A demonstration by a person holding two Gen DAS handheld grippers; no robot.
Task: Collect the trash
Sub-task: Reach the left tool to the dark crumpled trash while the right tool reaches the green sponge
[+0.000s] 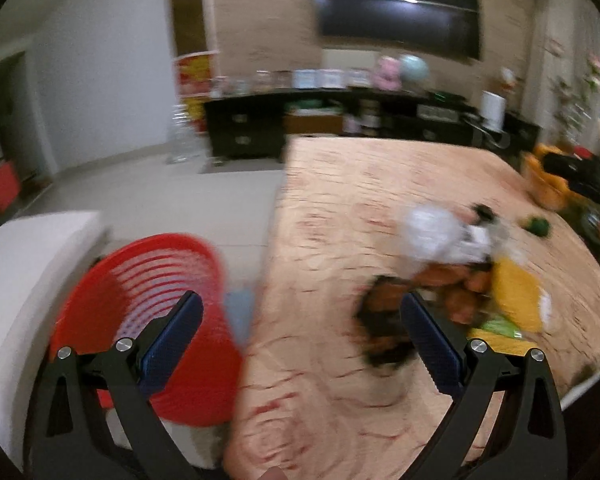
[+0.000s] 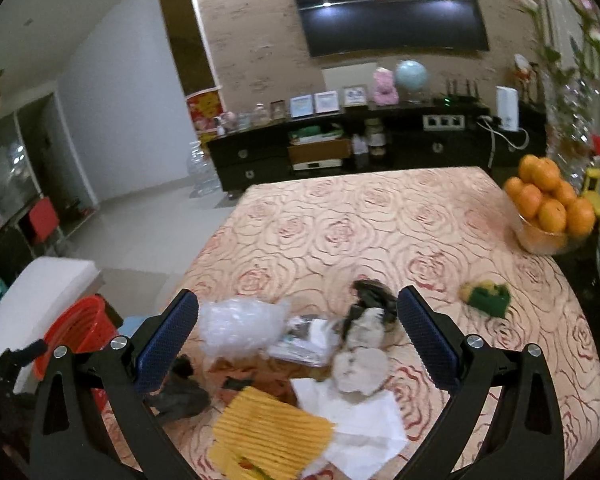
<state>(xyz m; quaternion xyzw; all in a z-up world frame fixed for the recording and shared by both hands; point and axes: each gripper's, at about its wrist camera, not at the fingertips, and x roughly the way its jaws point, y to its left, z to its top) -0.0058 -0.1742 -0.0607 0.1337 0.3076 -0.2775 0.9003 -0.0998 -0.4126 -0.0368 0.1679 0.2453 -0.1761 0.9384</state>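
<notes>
A pile of trash lies on the rose-patterned tablecloth (image 2: 340, 216): a crumpled clear plastic bag (image 2: 240, 324), a yellow ridged wrapper (image 2: 268, 432), white tissue (image 2: 364, 432), a grey crumpled wad (image 2: 360, 368), a dark wrapper (image 2: 372, 296) and brown scraps. My right gripper (image 2: 298, 344) is open and empty just above the pile. My left gripper (image 1: 302, 332) is open and empty over the table's left edge, between the red slatted basket (image 1: 152, 308) and the trash (image 1: 440, 280). The left wrist view is blurred. The basket also shows in the right wrist view (image 2: 76, 332).
A bowl of oranges (image 2: 552, 208) stands at the table's far right. A small green and yellow item (image 2: 488, 296) lies right of the pile. A white padded seat (image 1: 24, 280) is beside the basket. A dark TV cabinet (image 2: 340, 148) lines the far wall.
</notes>
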